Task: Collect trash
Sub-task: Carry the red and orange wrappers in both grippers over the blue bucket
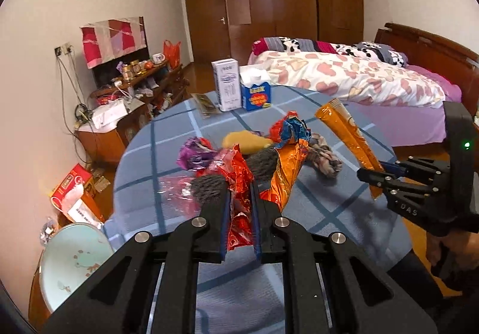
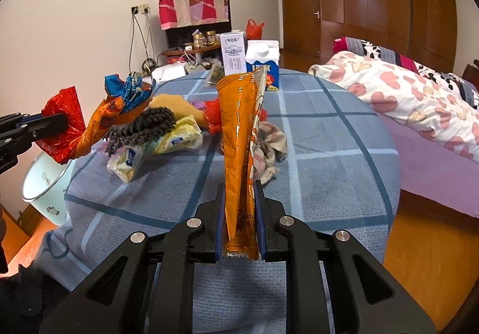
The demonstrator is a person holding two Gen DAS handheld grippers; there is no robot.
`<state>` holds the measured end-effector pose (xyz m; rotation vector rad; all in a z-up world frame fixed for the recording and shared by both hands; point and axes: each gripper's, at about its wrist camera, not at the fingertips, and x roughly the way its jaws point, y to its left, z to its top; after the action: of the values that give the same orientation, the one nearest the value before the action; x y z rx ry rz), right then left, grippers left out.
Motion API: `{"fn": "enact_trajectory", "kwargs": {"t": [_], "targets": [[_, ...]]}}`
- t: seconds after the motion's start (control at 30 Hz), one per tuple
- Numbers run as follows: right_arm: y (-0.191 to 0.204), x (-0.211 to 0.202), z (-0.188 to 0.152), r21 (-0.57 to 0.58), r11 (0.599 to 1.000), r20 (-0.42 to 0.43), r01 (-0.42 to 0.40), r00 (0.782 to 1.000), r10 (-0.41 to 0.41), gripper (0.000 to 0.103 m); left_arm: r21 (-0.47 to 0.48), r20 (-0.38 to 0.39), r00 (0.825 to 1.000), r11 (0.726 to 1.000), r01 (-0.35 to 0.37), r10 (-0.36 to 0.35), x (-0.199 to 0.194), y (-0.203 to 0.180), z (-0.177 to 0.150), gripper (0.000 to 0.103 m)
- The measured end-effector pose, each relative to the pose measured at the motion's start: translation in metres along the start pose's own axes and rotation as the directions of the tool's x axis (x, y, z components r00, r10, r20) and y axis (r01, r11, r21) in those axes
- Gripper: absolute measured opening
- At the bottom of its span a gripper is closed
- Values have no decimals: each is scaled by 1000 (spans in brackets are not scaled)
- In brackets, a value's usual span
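My left gripper is shut on a crumpled red foil wrapper whose orange and blue tail twists up to the right, lifted above the table. From the right wrist view the same left gripper shows at the left edge with the red wrapper in it. My right gripper is shut on a long orange snack packet that stands upright. In the left wrist view that right gripper holds the orange packet at the right.
On the blue checked tablecloth lie a dark knitted piece, yellow-white bags, a purple wrapper and a plaid cloth. Two cartons stand at the far edge. A pale blue bin stands left of the table, a bed to the right.
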<state>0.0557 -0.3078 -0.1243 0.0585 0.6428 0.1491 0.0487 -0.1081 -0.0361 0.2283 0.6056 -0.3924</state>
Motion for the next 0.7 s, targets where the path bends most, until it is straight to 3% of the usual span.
{"fn": "enact_trajectory", "kwargs": {"t": [0.7], "targets": [[83, 14, 36, -106, 988, 22, -110, 993, 113, 19, -96, -36, 986, 982, -164, 161, -30, 90, -43, 12]]}}
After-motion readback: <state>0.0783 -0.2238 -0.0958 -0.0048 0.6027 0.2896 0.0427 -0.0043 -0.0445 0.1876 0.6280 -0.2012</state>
